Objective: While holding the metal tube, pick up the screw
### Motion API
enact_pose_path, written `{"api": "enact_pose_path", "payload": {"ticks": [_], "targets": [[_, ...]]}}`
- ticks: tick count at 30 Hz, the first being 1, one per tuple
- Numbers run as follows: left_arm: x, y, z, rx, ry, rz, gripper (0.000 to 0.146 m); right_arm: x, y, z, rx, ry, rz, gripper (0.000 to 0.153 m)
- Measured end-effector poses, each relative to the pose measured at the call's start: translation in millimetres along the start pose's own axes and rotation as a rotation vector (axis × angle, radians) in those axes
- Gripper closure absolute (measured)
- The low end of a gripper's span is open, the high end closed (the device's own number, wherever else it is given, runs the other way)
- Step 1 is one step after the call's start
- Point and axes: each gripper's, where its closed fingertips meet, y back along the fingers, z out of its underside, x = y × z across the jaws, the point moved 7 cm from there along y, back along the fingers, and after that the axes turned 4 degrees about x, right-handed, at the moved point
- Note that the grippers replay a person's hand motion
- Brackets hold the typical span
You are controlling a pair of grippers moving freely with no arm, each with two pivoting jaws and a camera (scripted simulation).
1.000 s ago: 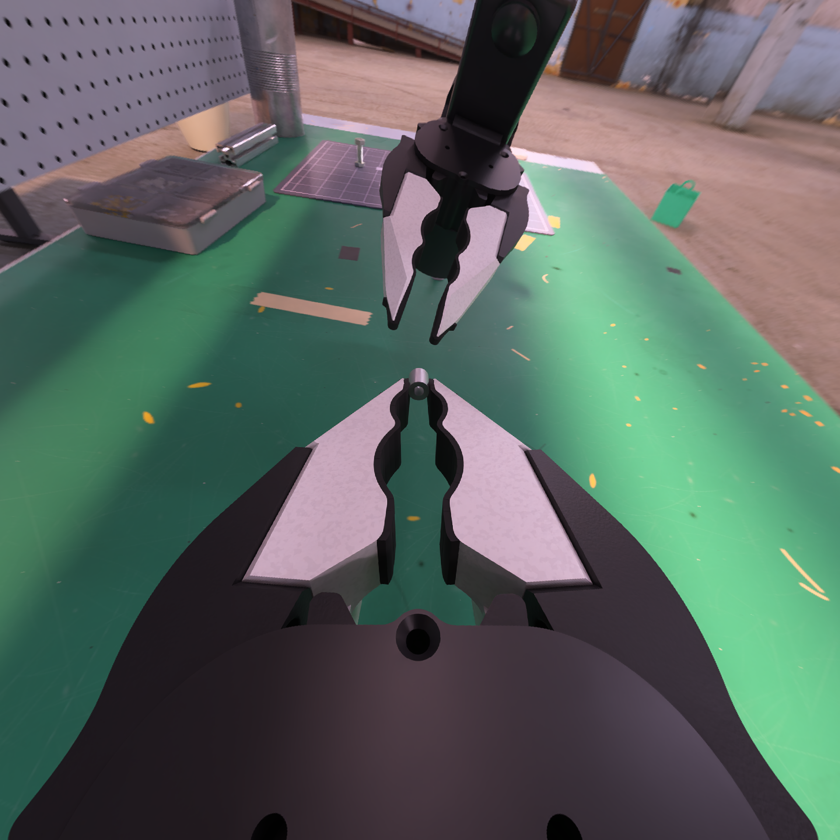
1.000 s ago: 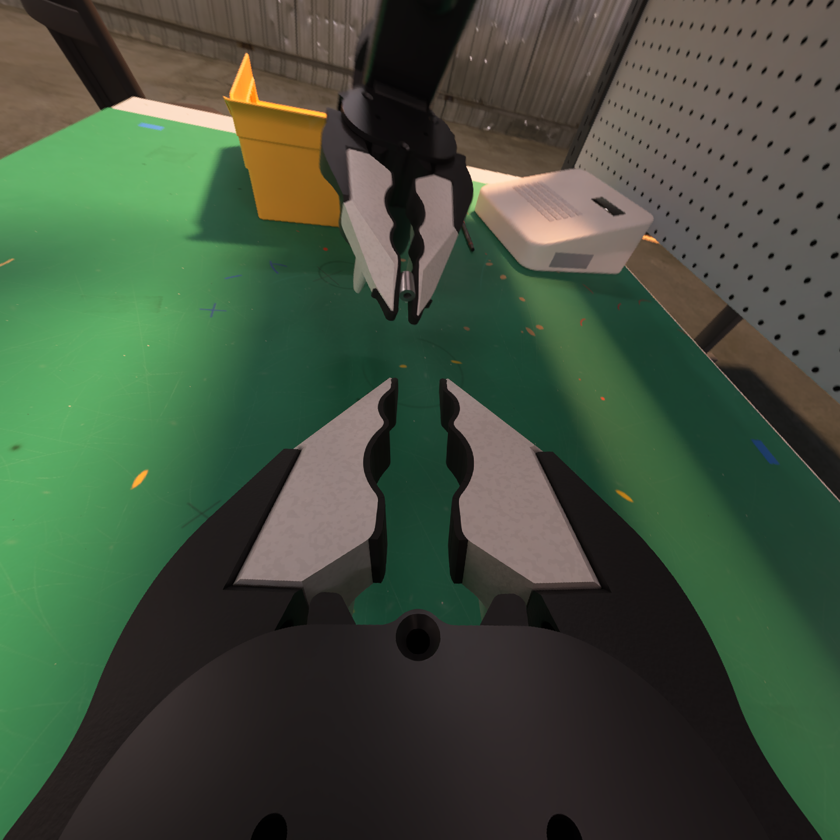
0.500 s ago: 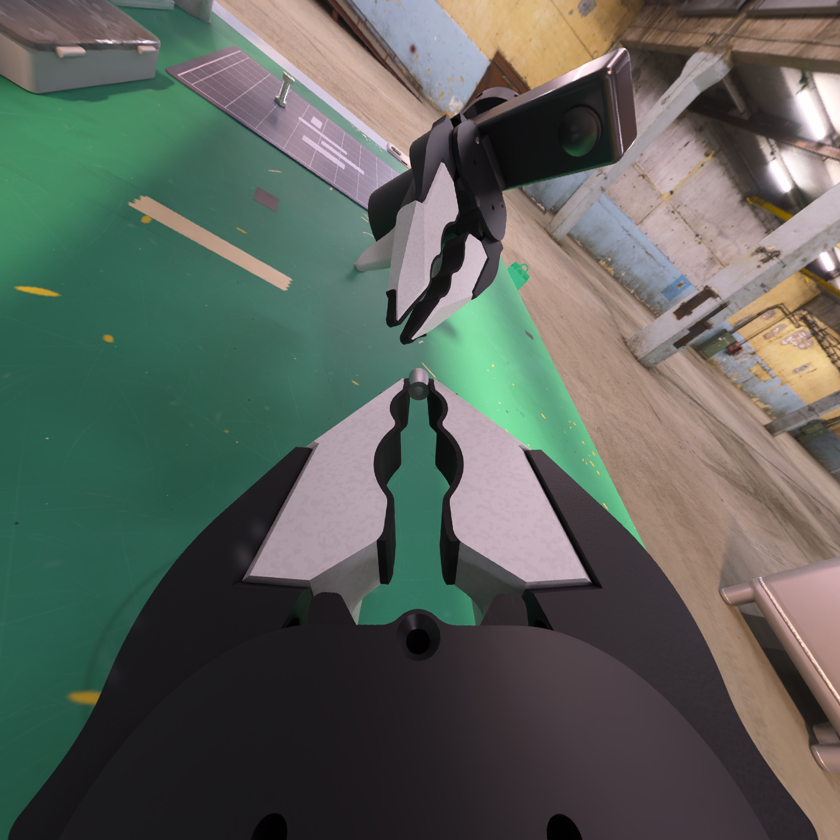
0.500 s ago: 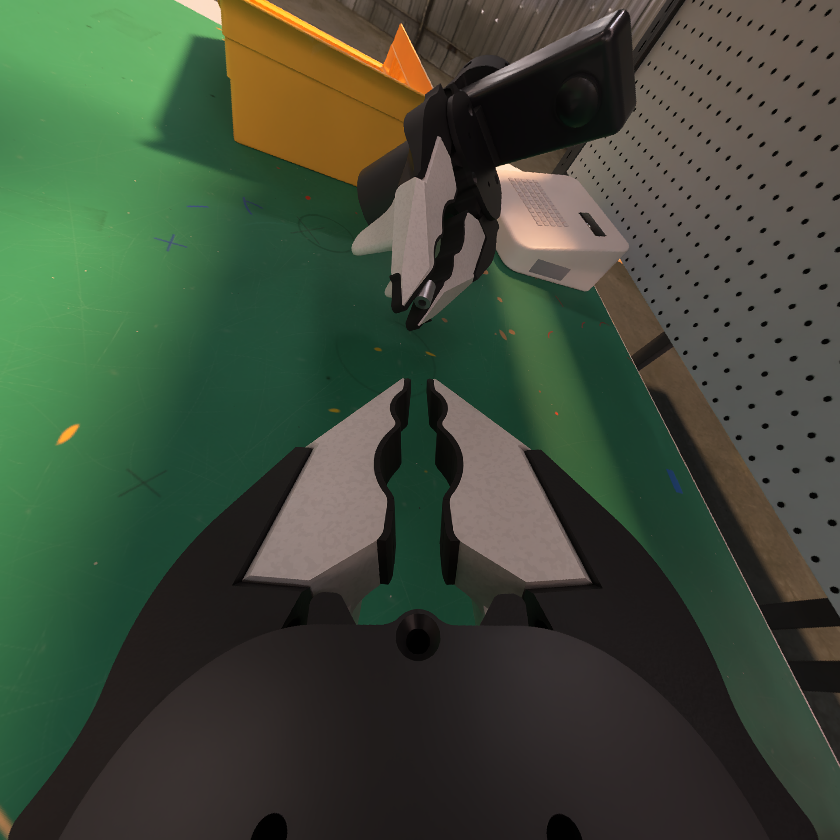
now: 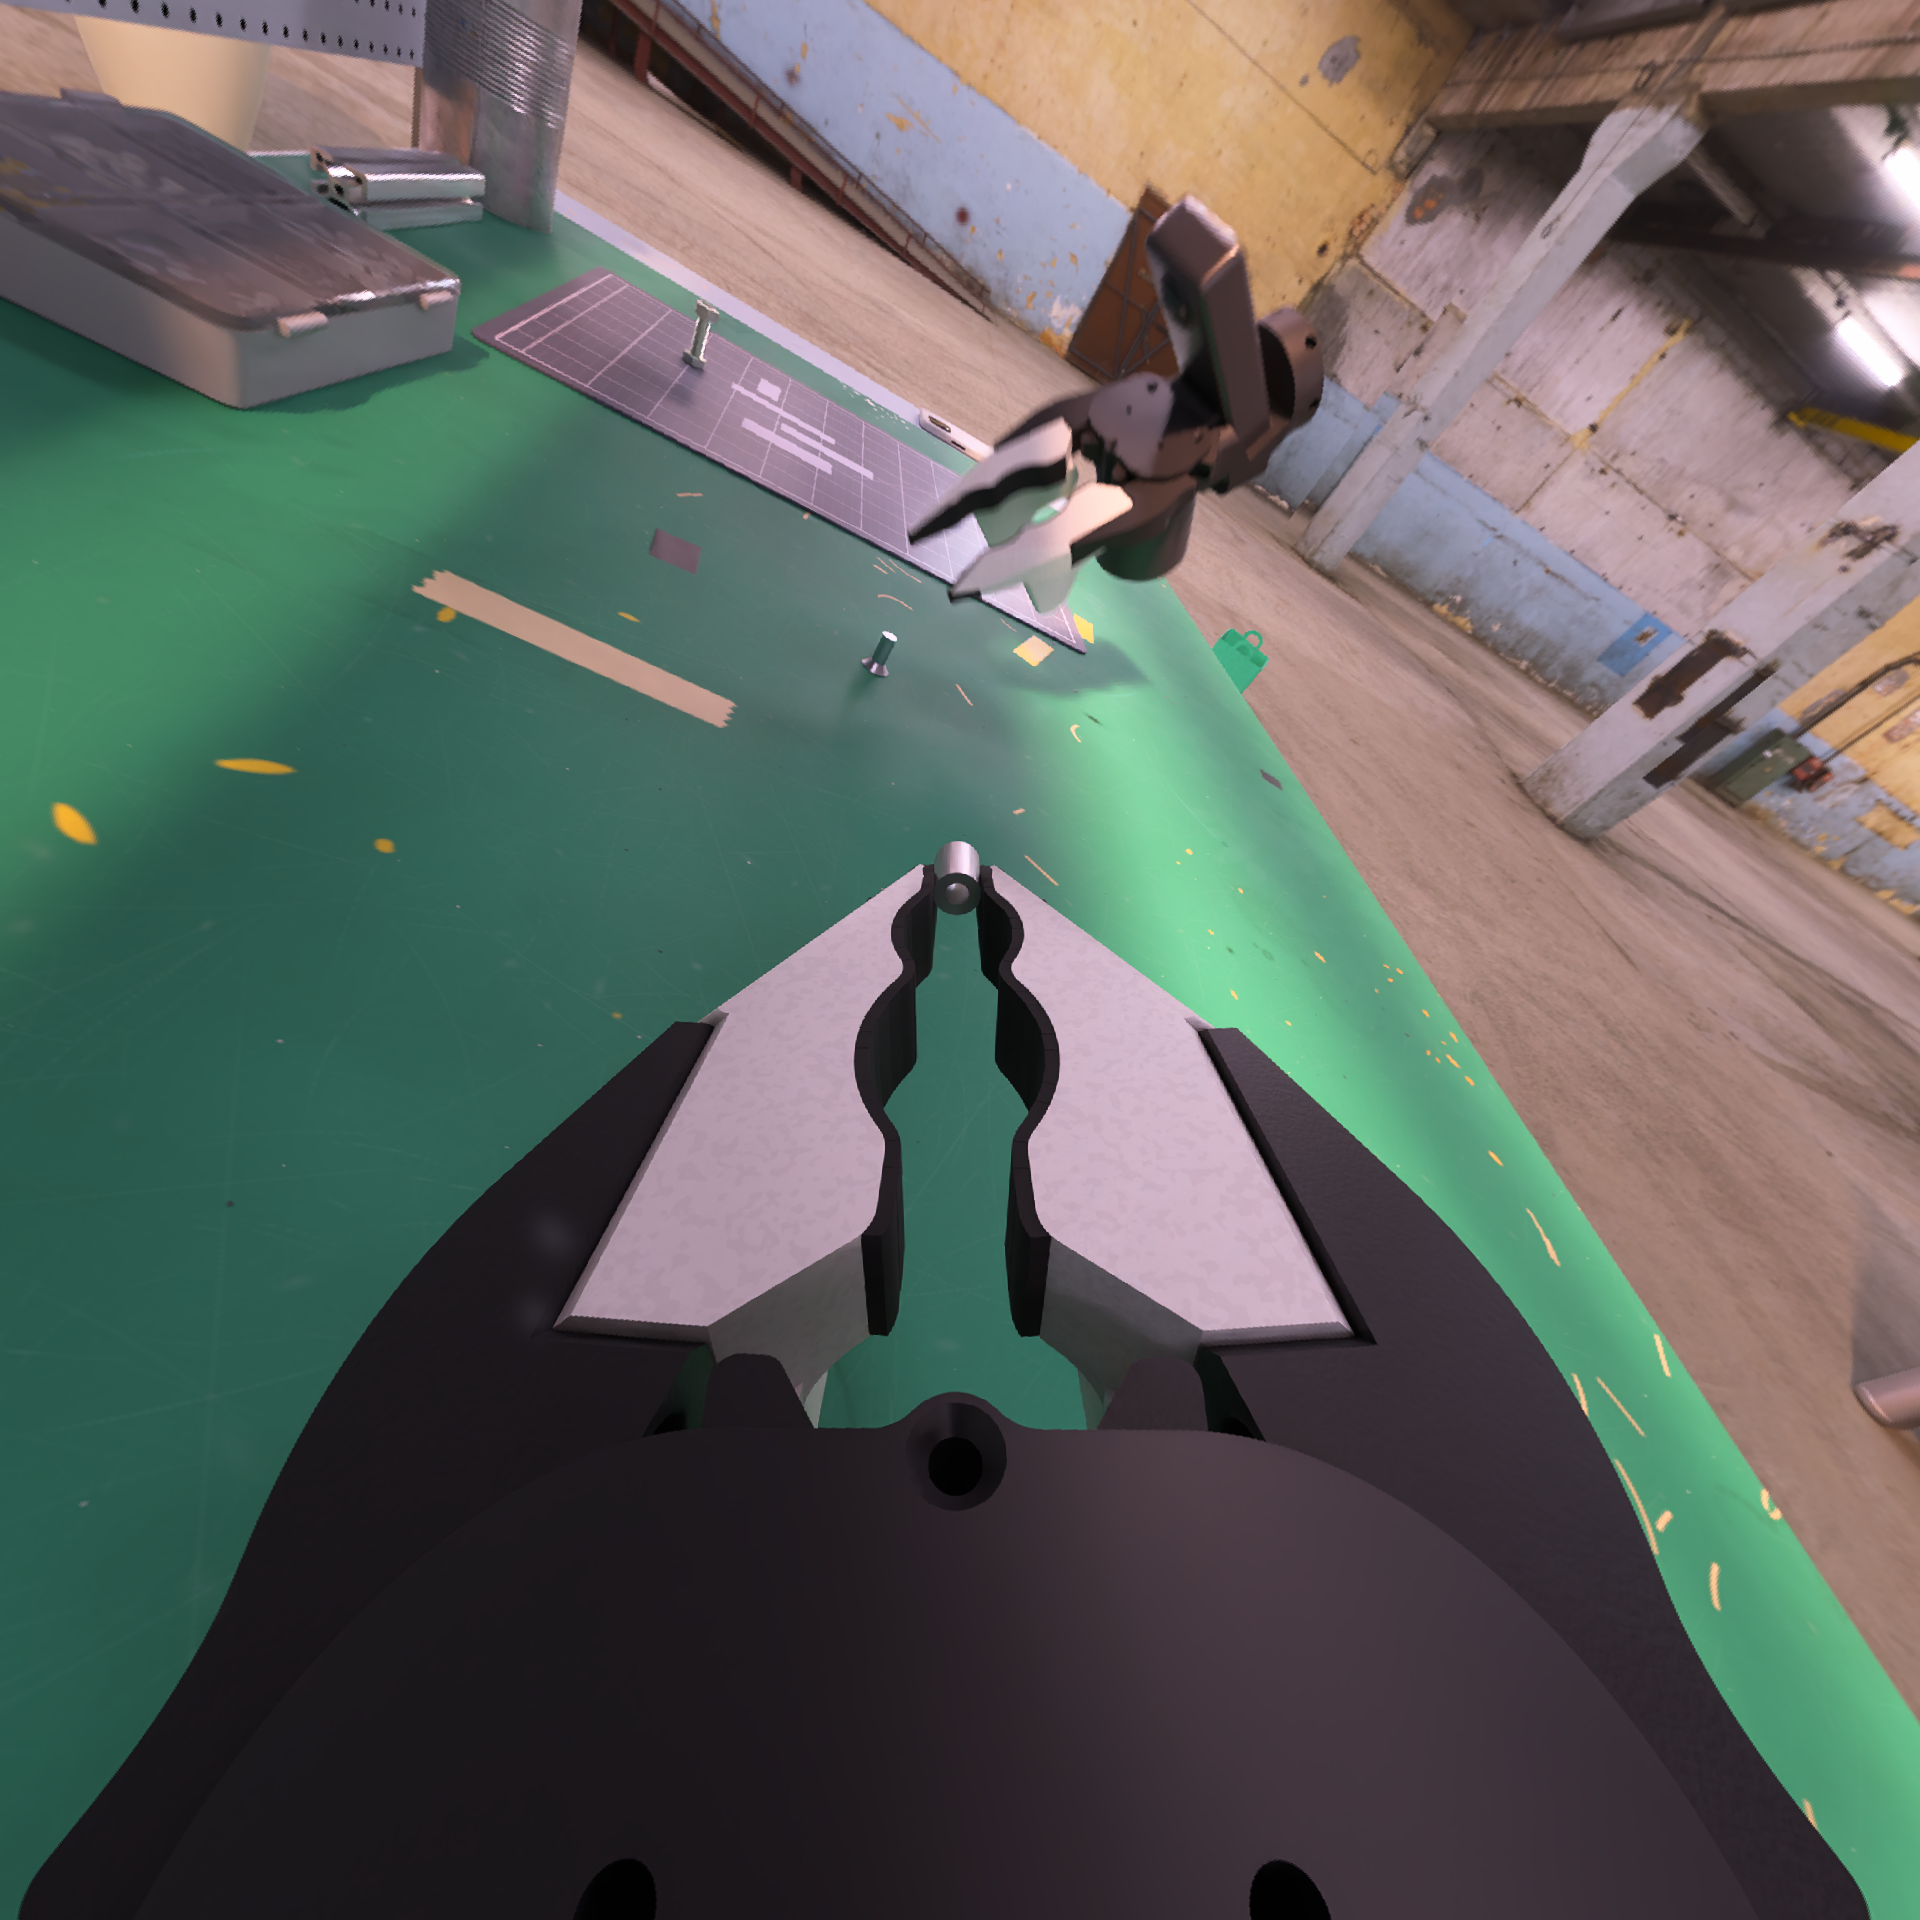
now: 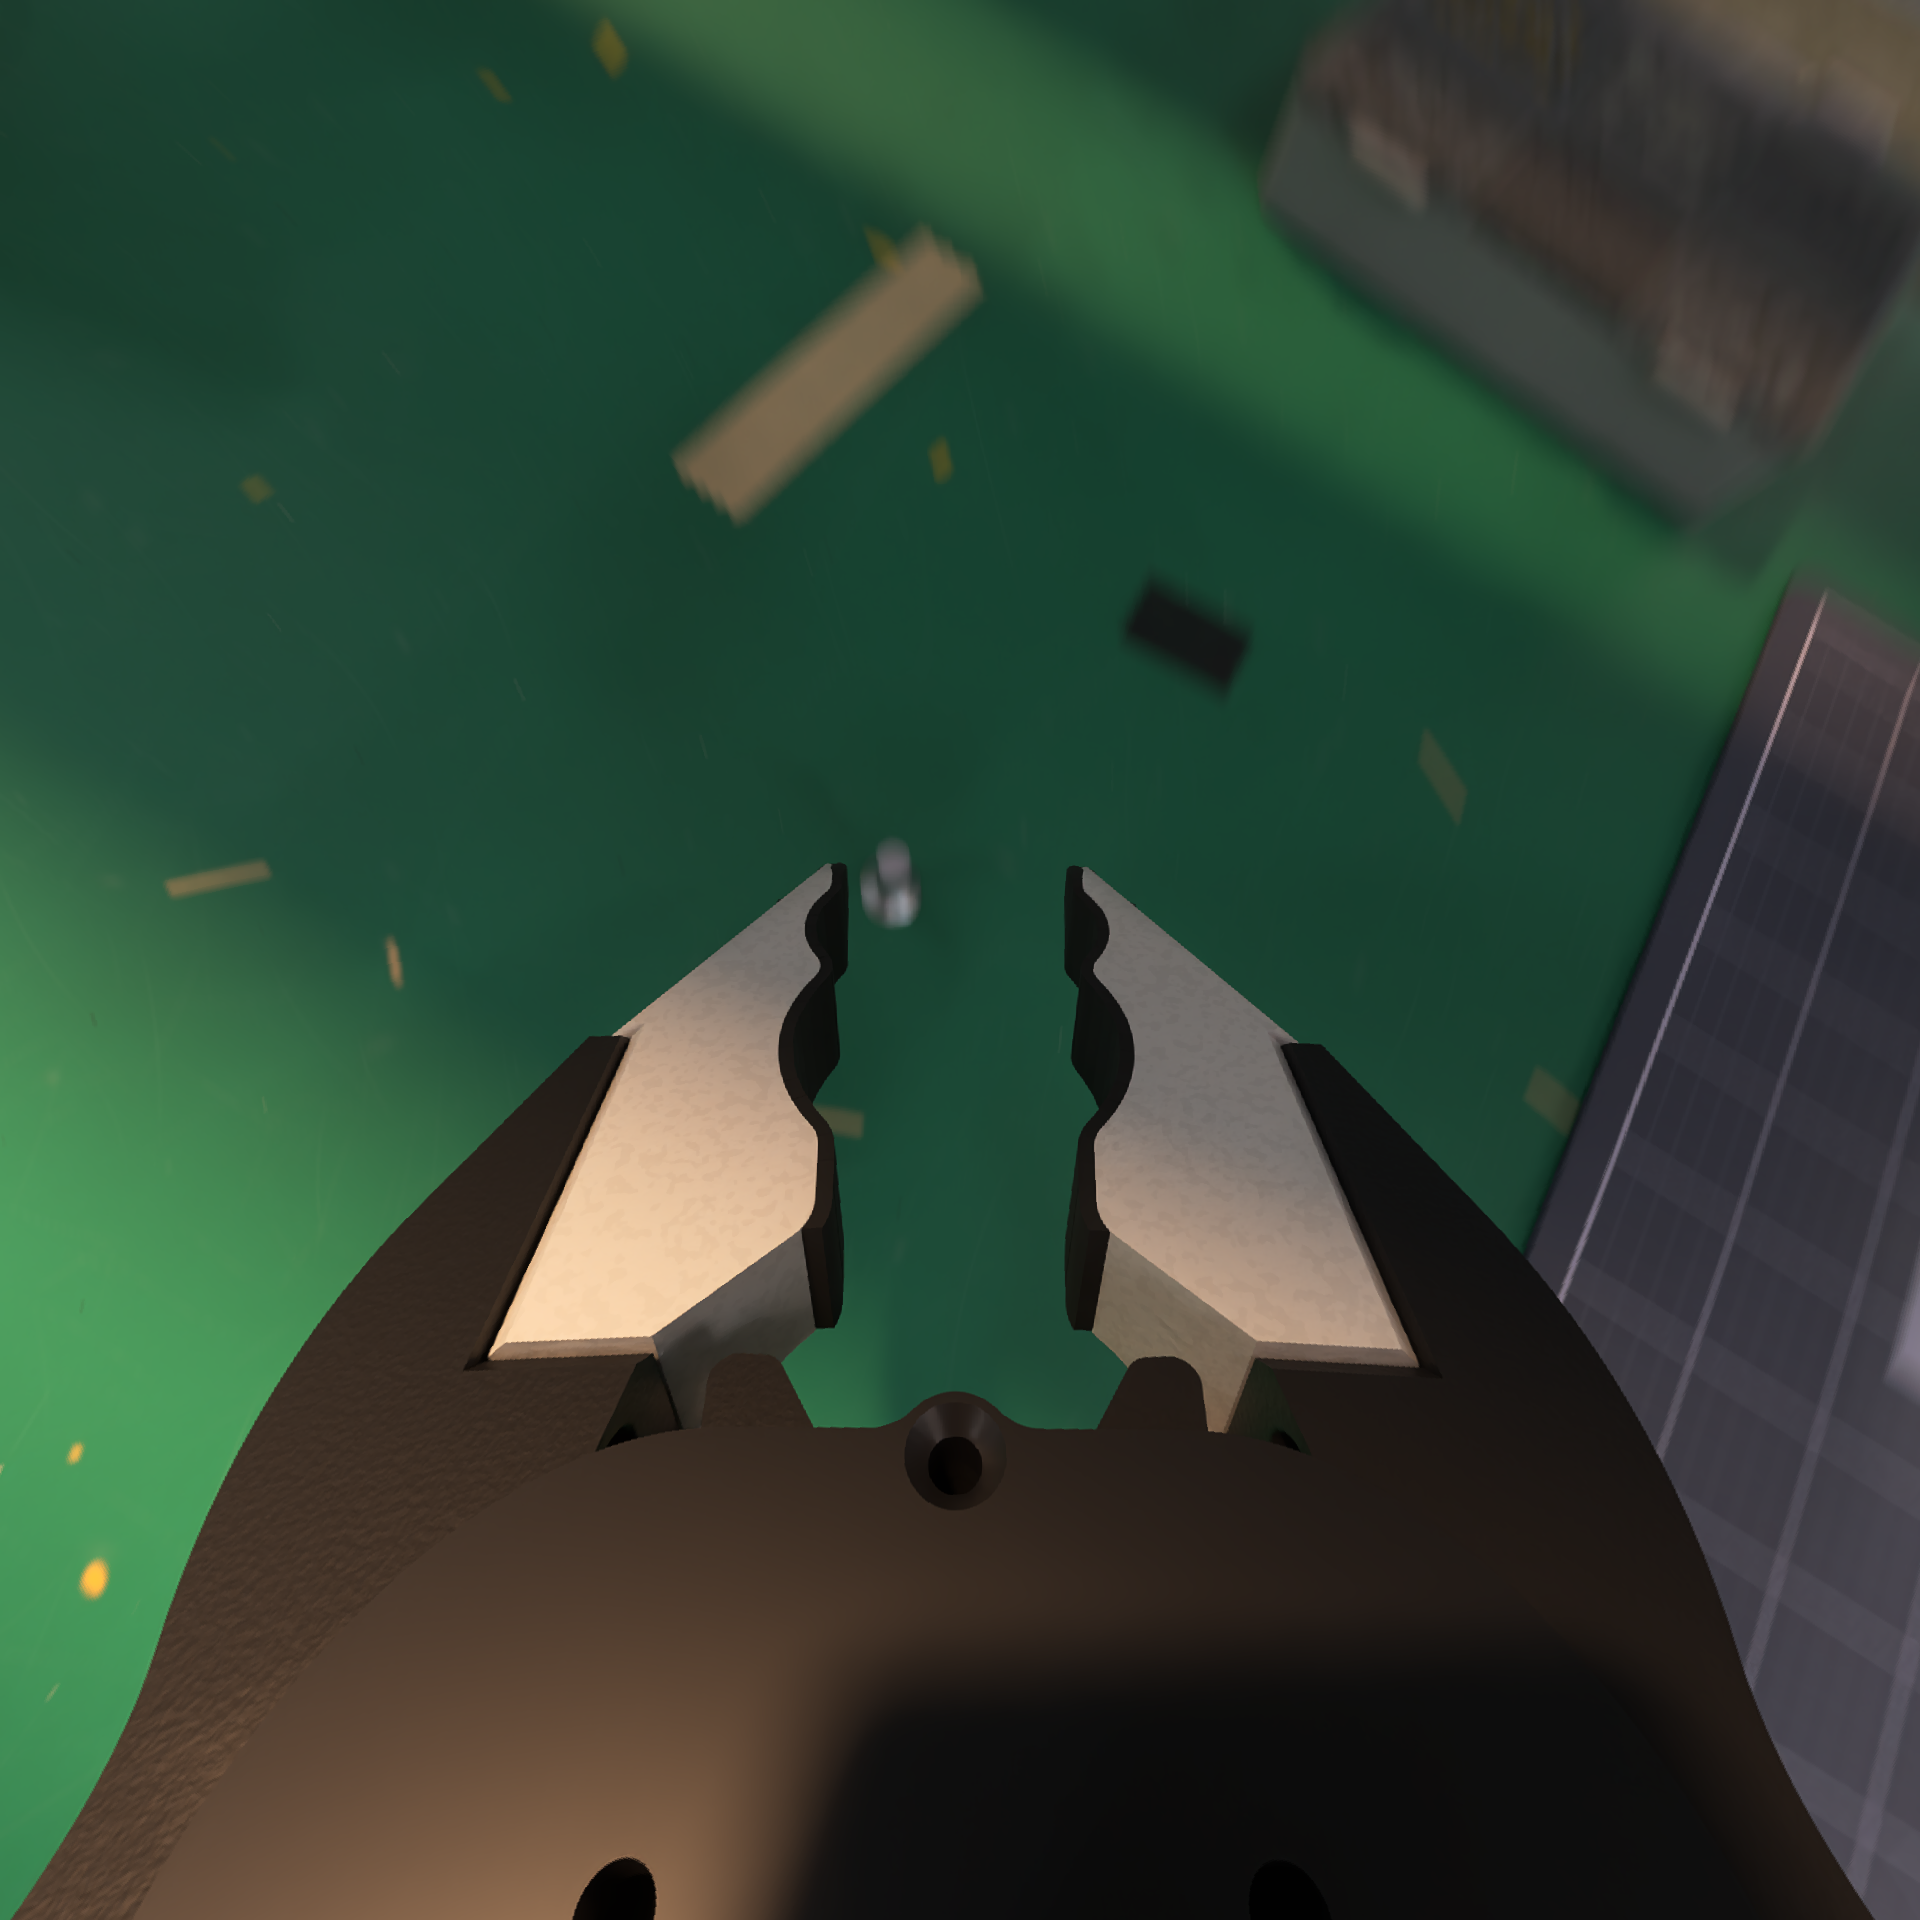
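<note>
My left gripper (image 5: 957, 883) is shut on a small metal tube (image 5: 957, 879), pinched at the fingertips and held above the green mat. A small silver screw (image 5: 879, 655) stands head-down on the mat ahead, near the dark grid mat. In the left wrist view my right gripper (image 5: 961, 556) hovers tilted above and to the right of the screw, jaws apart. In the right wrist view the right gripper (image 6: 956, 883) is open and points down at the blurred screw (image 6: 891, 885), which lies just past the left fingertip (image 6: 831, 904), inside the gap.
A dark grid mat (image 5: 727, 416) with an upright bolt (image 5: 702, 335) lies beyond the screw. A grey metal case (image 5: 208, 301), a threaded pipe (image 5: 499, 104) and a tape strip (image 5: 582, 649) are at the left. The table edge (image 5: 1351, 883) runs along the right.
My right gripper has swung away from facing the left one, turned down over the screw and opened wider. The left gripper still holds the tube and has turned its view back toward the table.
</note>
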Motion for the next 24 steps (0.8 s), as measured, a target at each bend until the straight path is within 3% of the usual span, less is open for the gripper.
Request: {"api": "enact_pose_path", "payload": {"ticks": [3, 6, 10, 13, 17, 19, 22, 24], "targets": [[-2.8, 0.2, -1.7, 0.003, -0.017, -0.001, 0.139, -5.8, 6.8, 43.2, -0.022, -0.161, -0.023, 0.108], [-2.4, -3.4, -2.5, -0.005, -0.029, 0.014, 0.139, -16.7, -1.6, 54.6, -0.049, -0.131, 0.018, 0.112], [1.8, -13.4, -4.0, -0.033, -0.048, 0.033, 0.139, -17.3, -16.0, 35.8, 0.0, -0.07, 0.027, 0.123], [4.9, -18.4, -5.5, -0.05, -0.069, 0.03, 0.139, -15.7, -35.1, 23.8, -0.086, 0.001, 0.011, 0.126], [5.4, -18.8, -6.4, -0.043, -0.06, 0.026, 0.139, -15.1, -47.1, 14.0, -0.163, 0.021, -0.032, 0.145], [4.9, -19.1, -6.4, -0.036, -0.056, 0.023, 0.139, -23.3, -47.2, -1.9, -0.169, 0.16, 0.028, 0.145], [3.9, -20.4, -6.2, -0.024, -0.036, 0.026, 0.139, -76.3, -40.4, -51.3, 0.097, 0.34, 0.031, 0.145], [4.1, -21.4, -6.2, -0.023, -0.03, 0.029, 0.139, -118.7, -41.3, -78.8, 0.147, 0.58, 0.054, 0.145]]}}
